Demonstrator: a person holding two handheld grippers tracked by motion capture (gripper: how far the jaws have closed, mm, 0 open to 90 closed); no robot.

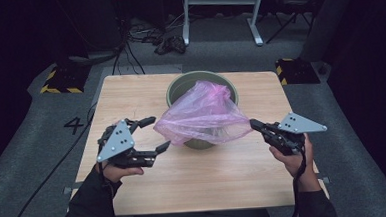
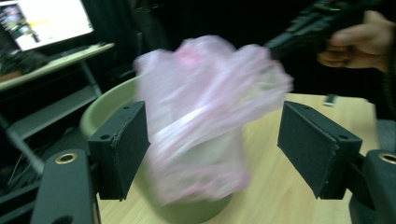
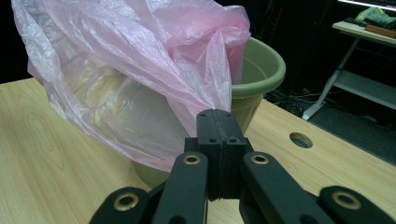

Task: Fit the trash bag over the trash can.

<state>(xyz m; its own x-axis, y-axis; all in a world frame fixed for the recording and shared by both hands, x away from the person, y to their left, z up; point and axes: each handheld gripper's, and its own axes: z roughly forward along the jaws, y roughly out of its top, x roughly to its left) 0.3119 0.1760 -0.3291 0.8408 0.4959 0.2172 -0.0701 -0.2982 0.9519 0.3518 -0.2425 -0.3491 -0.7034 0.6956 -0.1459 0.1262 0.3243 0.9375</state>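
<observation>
While right gripper [image 3: 219,122] pinches pink bag [image 1: 204,115], left gripper [image 1: 150,136] open beside it: single-sided pull may tip bucket [image 1: 179,84], tear bag.

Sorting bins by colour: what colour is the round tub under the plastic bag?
Olive green tub, clearest in the right gripper view.

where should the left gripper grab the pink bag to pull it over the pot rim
Grip the loose edge of the pink bag that juts out past the green pot toward the left gripper, coming in level from that side. There the film hangs free of the pot, thin enough to pinch. The right gripper already pinches the opposite edge, so the two can stretch the mouth open.
</observation>
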